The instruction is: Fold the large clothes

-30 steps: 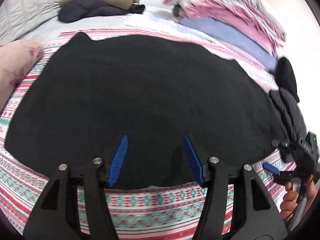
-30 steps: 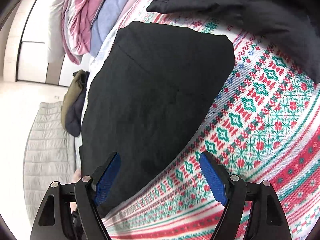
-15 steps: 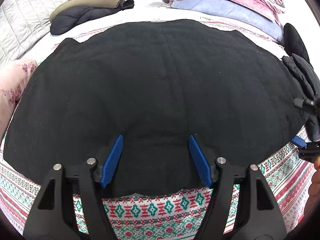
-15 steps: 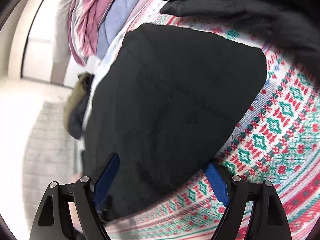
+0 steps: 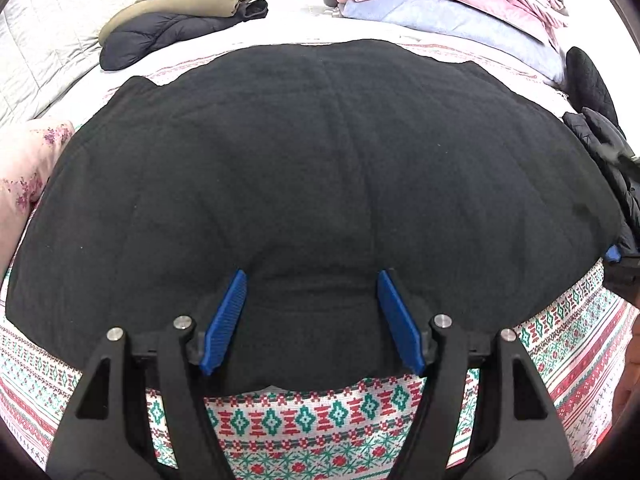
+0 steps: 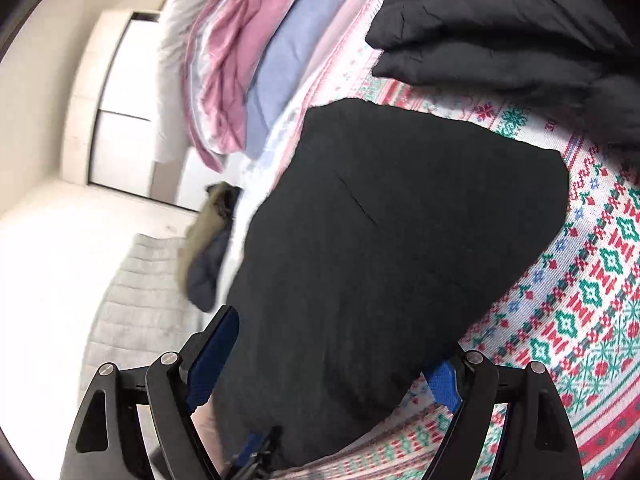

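A bed spread with a patterned blanket (image 5: 304, 420) (red and green) carries the flat black garment (image 5: 320, 184). Its near hem lies between my wide-open left tongs (image 5: 310, 318); my right tongs (image 6: 326, 354), equally spread, straddle its corner, gripping nothing.

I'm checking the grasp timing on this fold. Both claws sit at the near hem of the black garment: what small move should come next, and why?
Probably shut both claws on the hem. The left claw is open with the black garment's near edge between its fingers, and the right claw is open astride the edge as well. Neither grips yet, so lifting now would likely leave the cloth behind.
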Motion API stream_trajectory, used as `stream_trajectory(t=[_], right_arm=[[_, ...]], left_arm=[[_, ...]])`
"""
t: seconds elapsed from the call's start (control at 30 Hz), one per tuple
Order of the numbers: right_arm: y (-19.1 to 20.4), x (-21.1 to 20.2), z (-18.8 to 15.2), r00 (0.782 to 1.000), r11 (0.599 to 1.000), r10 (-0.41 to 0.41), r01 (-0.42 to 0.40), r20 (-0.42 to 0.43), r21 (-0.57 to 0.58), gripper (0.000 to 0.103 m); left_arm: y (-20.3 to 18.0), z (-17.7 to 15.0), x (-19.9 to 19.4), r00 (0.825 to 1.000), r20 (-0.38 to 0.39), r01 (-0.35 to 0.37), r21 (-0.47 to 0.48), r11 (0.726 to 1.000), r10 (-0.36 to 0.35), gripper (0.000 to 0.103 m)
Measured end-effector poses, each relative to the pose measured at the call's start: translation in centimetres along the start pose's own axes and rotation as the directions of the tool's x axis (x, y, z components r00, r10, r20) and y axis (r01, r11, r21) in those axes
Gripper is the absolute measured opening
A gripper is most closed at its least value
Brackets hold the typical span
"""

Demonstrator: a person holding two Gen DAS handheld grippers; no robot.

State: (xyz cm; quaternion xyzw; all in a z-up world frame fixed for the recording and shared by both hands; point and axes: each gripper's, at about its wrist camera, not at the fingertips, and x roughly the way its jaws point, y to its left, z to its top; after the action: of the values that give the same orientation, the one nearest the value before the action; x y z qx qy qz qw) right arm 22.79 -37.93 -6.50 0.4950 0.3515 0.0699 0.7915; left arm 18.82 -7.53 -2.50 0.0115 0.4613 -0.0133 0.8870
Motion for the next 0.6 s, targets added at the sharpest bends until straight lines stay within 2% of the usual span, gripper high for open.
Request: stream_trajectory(t=[0.1,0.2,0.3,0.4,0.47,0.6], right_arm=[[-1.1,1.4,0.3,1.000,0.998,-0.019,0.021,-0.024,0.066,0.085],[-0.5,1.4,0.2,0.999,0.999,-0.027,0.028,-0.020,0.046,0.085],[-0.4,0.7,0.1,1.000,0.999,-0.020,0.021,-0.023,0.041,0.085],[-1.4,0.6,0.2,0.999,0.995,-0.003,0.007,-0.034,0.097,0.085],[-1.8,0.6,0.3,0.999,0.993,0.001,0.003,-0.038,0.118,0.085],[-1.6,0.8,0.3,0.999,0.993,-0.013,0.019,-0.053,0.113,0.085]], left_arm=[[0.0,0.1,-0.2,1.000,0.002,0.001,-0.001,1.000,-0.001,0.070],[0.1,0.4,-0.8,1.000,0.000,0.017,-0.006,1.000,-0.017,0.069],[0.1,1.0,-2.3,0.997,0.039,0.060,0.018,0.998,-0.060,0.069],[0.0,1.9,-3.2,0.996,0.067,0.061,0.030,0.998,-0.062,0.069],[0.1,3.0,-3.1,0.996,0.060,0.057,0.037,0.998,-0.059,0.069],[1.1,5.6,-1.0,0.999,0.010,0.048,-0.012,0.999,-0.048,0.070]])
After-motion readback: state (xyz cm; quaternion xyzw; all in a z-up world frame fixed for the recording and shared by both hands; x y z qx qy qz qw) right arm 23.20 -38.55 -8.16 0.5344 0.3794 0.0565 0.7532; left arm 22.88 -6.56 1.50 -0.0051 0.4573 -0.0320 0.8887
